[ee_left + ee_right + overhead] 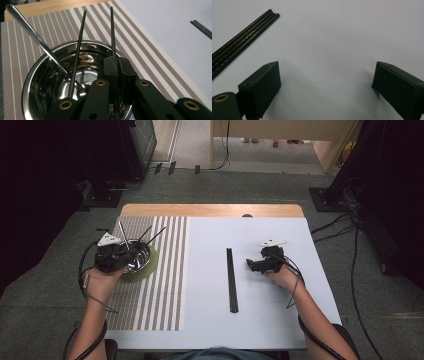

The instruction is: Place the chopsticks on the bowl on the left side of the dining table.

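Steel is gleaming under the left tongs [117,65]: a polished bowl [45,82] is sitting on a green coaster [153,265] atop a striped placemat [165,285], directly below them. These tongs are pinching one black chopstick [112,32] between pressed-together jaws, its shaft rising ahead of the tips. Just to their left, a second black chopstick [78,47] is leaning inside the bowl, and further left a metal spoon [32,35] is resting there too, its handle slanting up over the rim. Off to the right, on the white surface [260,320], a pair of black chopsticks [231,280] is lying side by side between both tongs. The right tongs [325,82] are hovering spread wide over bare surface, gripping nothing, with that pair lying to their left.
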Action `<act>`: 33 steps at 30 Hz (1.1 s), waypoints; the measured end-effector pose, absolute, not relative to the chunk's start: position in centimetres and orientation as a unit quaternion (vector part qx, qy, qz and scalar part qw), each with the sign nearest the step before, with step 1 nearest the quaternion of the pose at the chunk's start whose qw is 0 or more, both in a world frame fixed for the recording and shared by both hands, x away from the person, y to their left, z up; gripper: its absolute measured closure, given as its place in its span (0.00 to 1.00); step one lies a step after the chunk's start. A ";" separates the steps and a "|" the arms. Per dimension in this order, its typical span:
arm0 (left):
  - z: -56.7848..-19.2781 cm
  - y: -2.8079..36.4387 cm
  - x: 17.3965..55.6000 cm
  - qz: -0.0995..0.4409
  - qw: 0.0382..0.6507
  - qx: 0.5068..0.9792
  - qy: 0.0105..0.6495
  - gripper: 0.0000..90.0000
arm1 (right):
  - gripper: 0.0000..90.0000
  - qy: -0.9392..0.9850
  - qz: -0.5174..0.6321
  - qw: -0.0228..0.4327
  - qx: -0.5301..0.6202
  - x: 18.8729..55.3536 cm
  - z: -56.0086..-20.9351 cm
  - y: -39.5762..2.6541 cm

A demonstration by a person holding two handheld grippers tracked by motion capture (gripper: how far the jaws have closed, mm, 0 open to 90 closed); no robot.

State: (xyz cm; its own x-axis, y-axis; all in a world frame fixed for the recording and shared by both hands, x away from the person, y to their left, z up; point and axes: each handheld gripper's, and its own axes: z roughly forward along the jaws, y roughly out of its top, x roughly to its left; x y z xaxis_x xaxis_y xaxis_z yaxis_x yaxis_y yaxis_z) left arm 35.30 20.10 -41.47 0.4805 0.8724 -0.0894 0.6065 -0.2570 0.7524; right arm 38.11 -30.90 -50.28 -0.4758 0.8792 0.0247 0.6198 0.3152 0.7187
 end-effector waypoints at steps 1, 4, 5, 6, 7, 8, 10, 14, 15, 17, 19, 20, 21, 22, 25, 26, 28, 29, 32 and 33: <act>-41.5 20.1 35.3 0.175 0.376 0.774 0.479 0.97 | 0.08 0.788 0.341 0.190 0.475 38.1 -50.3 -30.9; -41.7 20.3 35.3 0.173 0.374 0.773 0.482 0.97 | 0.08 0.788 0.341 0.190 0.475 38.1 -50.3 -30.9; -41.8 20.3 35.4 0.172 0.375 0.772 0.483 0.97 | 0.08 0.788 0.341 0.190 0.475 38.1 -50.3 -30.9; -41.9 20.4 35.4 0.170 0.373 0.773 0.484 0.97 | 0.08 0.788 0.341 0.190 0.475 38.1 -50.3 -30.9; -42.0 20.5 35.4 0.170 0.371 0.774 0.484 0.97 | 0.08 0.788 0.341 0.190 0.475 38.1 -50.3 -30.9; -42.0 20.5 35.4 0.169 0.371 0.774 0.484 0.97 | 0.08 0.788 0.341 0.190 0.475 38.1 -50.3 -30.9; -42.1 20.6 35.5 0.168 0.370 0.774 0.486 0.97 | 0.08 0.788 0.341 0.190 0.475 38.1 -50.3 -30.9; -42.3 20.8 35.5 0.163 0.370 0.773 0.488 0.97 | 0.08 0.788 0.341 0.190 0.475 38.1 -50.3 -30.9; -42.3 20.9 35.5 0.163 0.369 0.773 0.489 0.97 | 0.08 0.788 0.341 0.190 0.475 38.1 -50.3 -30.9; -42.4 20.9 35.5 0.161 0.371 0.772 0.490 0.97 | 0.08 0.788 0.341 0.190 0.475 38.1 -50.3 -30.9; -42.5 21.0 35.6 0.159 0.370 0.773 0.490 0.97 | 0.08 0.788 0.341 0.190 0.475 38.1 -50.3 -30.9; -42.5 21.0 35.6 0.160 0.369 0.774 0.490 0.97 | 0.08 0.789 0.341 0.190 0.475 38.1 -50.3 -30.9; -42.5 21.0 35.6 0.159 0.370 0.773 0.490 0.97 | 0.08 0.788 0.341 0.190 0.475 38.1 -50.3 -30.9; -42.6 21.1 35.6 0.158 0.370 0.773 0.491 0.97 | 0.08 0.788 0.341 0.190 0.475 38.1 -50.3 -30.9; -42.7 21.2 35.6 0.158 0.367 0.774 0.491 0.97 | 0.08 0.788 0.341 0.190 0.475 38.1 -50.3 -30.9; -42.7 21.2 35.6 0.158 0.367 0.774 0.492 0.97 | 0.08 0.788 0.341 0.190 0.475 38.1 -50.3 -30.9; -42.8 21.3 35.6 0.164 0.356 0.779 0.490 0.97 | 0.08 0.788 0.341 0.190 0.475 38.1 -50.3 -30.9; -42.9 21.3 35.6 0.165 0.352 0.781 0.489 0.97 | 0.08 0.788 0.341 0.190 0.475 38.1 -50.3 -30.9; -43.1 21.5 35.6 0.162 0.353 0.780 0.490 0.97 | 0.08 0.788 0.341 0.190 0.475 38.1 -50.3 -30.9; -43.1 21.5 35.6 0.162 0.353 0.780 0.490 0.97 | 0.08 0.788 0.341 0.190 0.475 38.1 -50.3 -30.9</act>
State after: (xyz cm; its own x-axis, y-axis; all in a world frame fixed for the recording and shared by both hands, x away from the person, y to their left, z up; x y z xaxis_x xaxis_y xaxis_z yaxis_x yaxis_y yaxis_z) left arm 35.62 21.54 -43.08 0.4670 0.8794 -0.0924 0.6505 -0.2708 0.7096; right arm 38.12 -30.90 -50.28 -0.4760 0.8791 0.0247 0.6195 0.3152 0.7189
